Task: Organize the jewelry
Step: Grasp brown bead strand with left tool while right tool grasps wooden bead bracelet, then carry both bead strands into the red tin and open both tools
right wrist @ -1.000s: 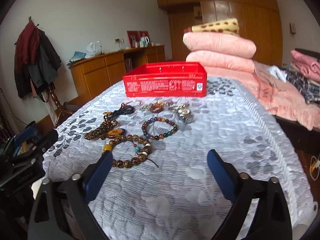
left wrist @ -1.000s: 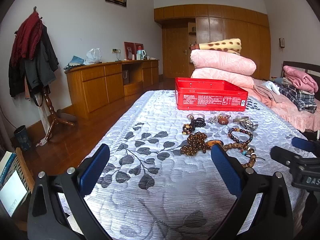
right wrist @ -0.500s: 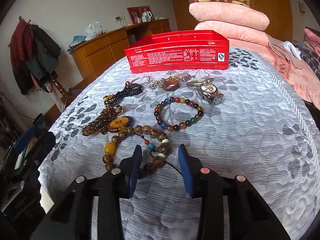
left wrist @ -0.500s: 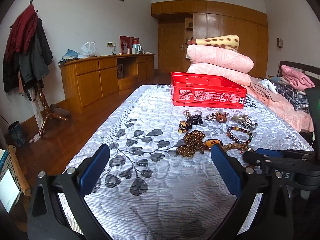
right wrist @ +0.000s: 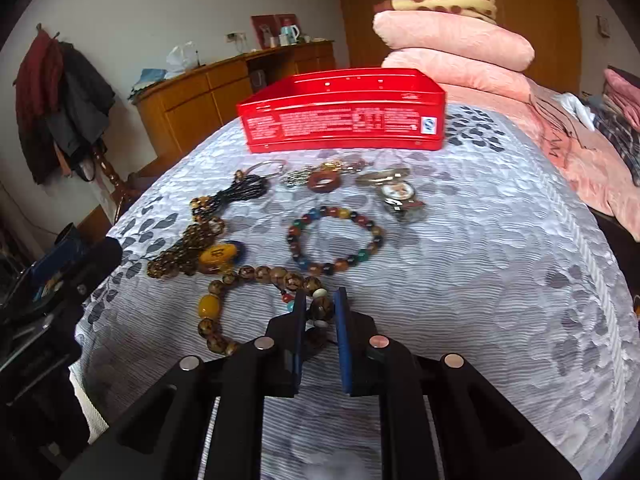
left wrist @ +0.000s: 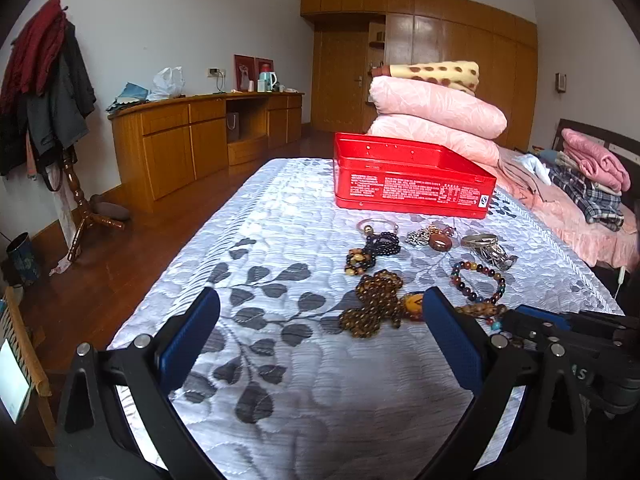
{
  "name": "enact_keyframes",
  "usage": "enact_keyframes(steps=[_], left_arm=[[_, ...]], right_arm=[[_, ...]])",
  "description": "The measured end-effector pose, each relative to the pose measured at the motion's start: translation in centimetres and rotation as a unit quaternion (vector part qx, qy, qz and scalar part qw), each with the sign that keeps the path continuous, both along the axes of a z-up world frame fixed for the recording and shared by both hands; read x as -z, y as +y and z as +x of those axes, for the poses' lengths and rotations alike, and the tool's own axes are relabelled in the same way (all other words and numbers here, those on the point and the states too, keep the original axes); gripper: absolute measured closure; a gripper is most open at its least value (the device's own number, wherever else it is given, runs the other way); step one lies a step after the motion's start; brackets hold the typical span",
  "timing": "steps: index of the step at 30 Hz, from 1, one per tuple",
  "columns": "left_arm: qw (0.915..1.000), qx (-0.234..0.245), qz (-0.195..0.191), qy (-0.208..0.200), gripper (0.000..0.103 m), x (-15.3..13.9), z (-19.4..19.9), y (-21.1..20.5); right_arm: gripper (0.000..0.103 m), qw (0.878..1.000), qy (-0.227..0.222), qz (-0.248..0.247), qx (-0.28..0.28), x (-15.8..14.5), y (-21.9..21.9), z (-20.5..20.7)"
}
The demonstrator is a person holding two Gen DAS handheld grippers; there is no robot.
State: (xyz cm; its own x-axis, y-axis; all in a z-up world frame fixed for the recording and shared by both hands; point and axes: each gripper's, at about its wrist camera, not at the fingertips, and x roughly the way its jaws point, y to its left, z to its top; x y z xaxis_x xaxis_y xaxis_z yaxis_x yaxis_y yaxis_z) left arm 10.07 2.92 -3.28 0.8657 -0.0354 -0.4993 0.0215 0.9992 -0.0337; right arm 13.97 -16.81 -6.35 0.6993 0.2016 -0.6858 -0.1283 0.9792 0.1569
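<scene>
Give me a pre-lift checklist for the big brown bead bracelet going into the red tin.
1. Right gripper jaws, just closing, pinch a bead of the brown bead bracelet: ok.
2. Bracelet free of the amber bead strand: cannot tell, they lie very close.
3. Red tin open on top: ok.
4. Multicolour bracelet and watch lie along the way to the tin: not ok, lift high.
5. Left gripper open, holding nothing: ok.

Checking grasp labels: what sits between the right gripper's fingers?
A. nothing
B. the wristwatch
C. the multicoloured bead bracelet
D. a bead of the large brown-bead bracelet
D: the right gripper has just been closing, and its fingers pinch a bead of the large brown-bead bracelet.
</scene>
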Motion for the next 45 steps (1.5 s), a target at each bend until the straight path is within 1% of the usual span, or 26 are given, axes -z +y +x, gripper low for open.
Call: enact_keyframes(steps=[5,7,8,9,11,13,15,16,17,20,22,23,25,27,31,35,37,38,41,45], left_arm=[[0.9995,0.012,-0.001,0.028,0.006,0.8,2.1,-1.6],[0.9991,0.014,-0.002,0.039,0.014,1.0,2.9,-2.0],[0.9988,0.017,-0.004,0.047,0.026,1.1,3.3,-2.1],[0.9980,0.021,-0.008,0.059,0.033,1.3,3.8,-2.3],[0.9963,0.026,-0.017,0.080,0.035,1.6,4.5,-2.5],[0.9952,0.030,-0.023,0.090,0.035,1.9,4.8,-2.5],[0.9925,0.036,-0.030,0.112,0.036,2.4,5.5,-2.7],[0.9916,0.038,-0.031,0.120,0.038,2.6,5.7,-2.8],[0.9903,0.041,-0.032,0.128,0.043,2.8,5.9,-2.8],[0.9889,0.044,-0.047,0.134,0.048,3.0,6.1,-2.7],[0.9892,0.044,-0.049,0.131,0.062,3.0,6.0,-2.9],[0.9886,0.046,-0.047,0.135,0.072,3.2,6.1,-3.1],[0.9893,0.049,-0.038,0.132,0.073,3.1,6.0,-3.4],[0.9889,0.054,-0.037,0.133,0.073,3.1,6.0,-3.7],[0.9878,0.051,-0.042,0.141,0.070,3.2,6.3,-3.8],[0.9884,0.050,-0.040,0.137,0.073,3.3,6.2,-3.9],[0.9881,0.054,-0.050,0.135,0.078,3.2,6.1,-3.7],[0.9872,0.057,-0.063,0.135,0.080,3.0,6.0,-3.4],[0.9853,0.065,-0.086,0.133,0.081,2.4,5.6,-2.9],[0.9865,0.072,-0.096,0.112,0.081,0.8,5.0,-2.8]], right_arm=[[0.089,1.000,-0.004,0.006,0.022,-0.7,-2.4,-0.4],[0.089,1.000,-0.003,0.008,0.028,-0.7,-3.2,-0.3],[0.089,0.999,-0.002,0.011,0.030,-0.6,-3.5,-0.2],[0.089,0.999,0.001,0.018,0.031,-0.4,-4.0,0.0],[0.089,0.999,0.005,0.025,0.031,-0.2,-4.3,0.3],[0.090,0.999,0.006,0.028,0.028,0.0,-4.4,0.7],[0.090,0.999,0.007,0.029,0.025,0.2,-4.3,0.8],[0.090,0.999,0.008,0.030,0.024,0.2,-4.3,0.9],[0.090,0.999,0.008,0.030,0.023,0.2,-4.3,1.0],[0.090,0.999,0.013,0.035,0.023,0.4,-4.4,1.2],[0.090,0.999,0.015,0.035,0.020,0.5,-4.5,1.2],[0.089,0.999,0.015,0.031,0.019,0.5,-4.4,1.2],[0.085,0.999,0.017,0.027,0.020,0.6,-4.4,1.1],[0.085,0.999,0.017,0.026,0.018,0.8,-4.3,1.2],[0.086,1.000,0.013,0.017,0.020,0.9,-4.0,1.2],[0.089,1.000,0.011,0.012,0.018,0.8,-3.9,1.1],[0.089,1.000,0.014,0.021,0.017,0.5,-4.0,0.9],[0.089,0.999,0.015,0.025,0.013,0.3,-4.0,0.9],[0.089,1.000,0.009,0.030,0.003,-0.7,-3.9,0.7],[0.089,0.999,-0.009,0.032,-0.008,-2.8,-3.9,0.8]])
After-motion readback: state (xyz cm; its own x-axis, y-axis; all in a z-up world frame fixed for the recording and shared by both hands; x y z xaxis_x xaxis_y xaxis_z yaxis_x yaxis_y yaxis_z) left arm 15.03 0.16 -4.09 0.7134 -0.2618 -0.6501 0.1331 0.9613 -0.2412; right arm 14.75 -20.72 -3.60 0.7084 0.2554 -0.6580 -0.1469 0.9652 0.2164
